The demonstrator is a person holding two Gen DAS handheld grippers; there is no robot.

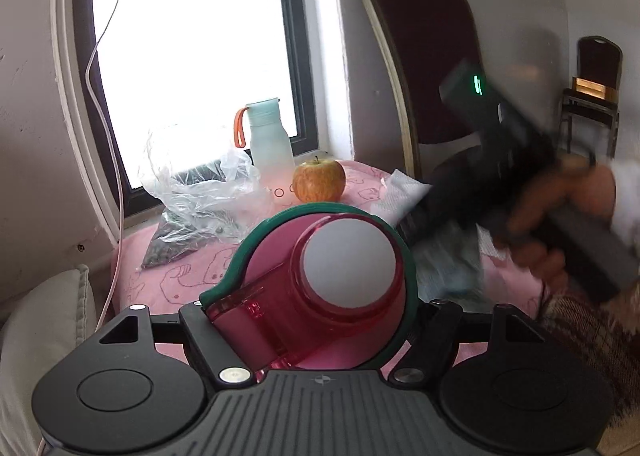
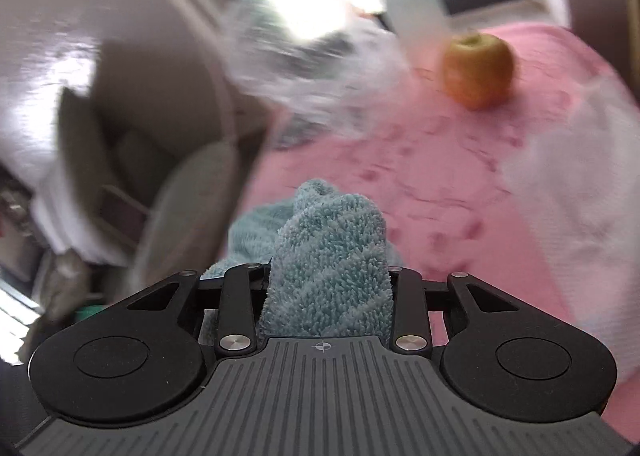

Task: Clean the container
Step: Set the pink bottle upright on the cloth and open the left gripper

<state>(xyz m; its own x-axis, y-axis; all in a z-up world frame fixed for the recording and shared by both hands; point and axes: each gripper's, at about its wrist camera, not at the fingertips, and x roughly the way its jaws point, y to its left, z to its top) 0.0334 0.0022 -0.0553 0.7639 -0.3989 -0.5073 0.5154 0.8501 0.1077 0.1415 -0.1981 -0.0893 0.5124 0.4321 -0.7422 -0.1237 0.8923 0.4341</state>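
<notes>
A translucent pink container with a green rim and a side handle lies tipped between the jaws of my left gripper, its pale round bottom facing the camera. The left gripper is shut on it, above the pink tablecloth. My right gripper is shut on a fluffy light blue cloth that bulges out over its fingertips and hides them. In the left wrist view the right gripper appears blurred just right of the container, held by a person's hand, with blue cloth hanging below it.
On the pink tablecloth stand an apple, a frosted bottle with a teal lid and orange strap, and a crumpled plastic bag of dark contents. A white packet lies near the apple. A dark red chair stands behind; a window is at the back.
</notes>
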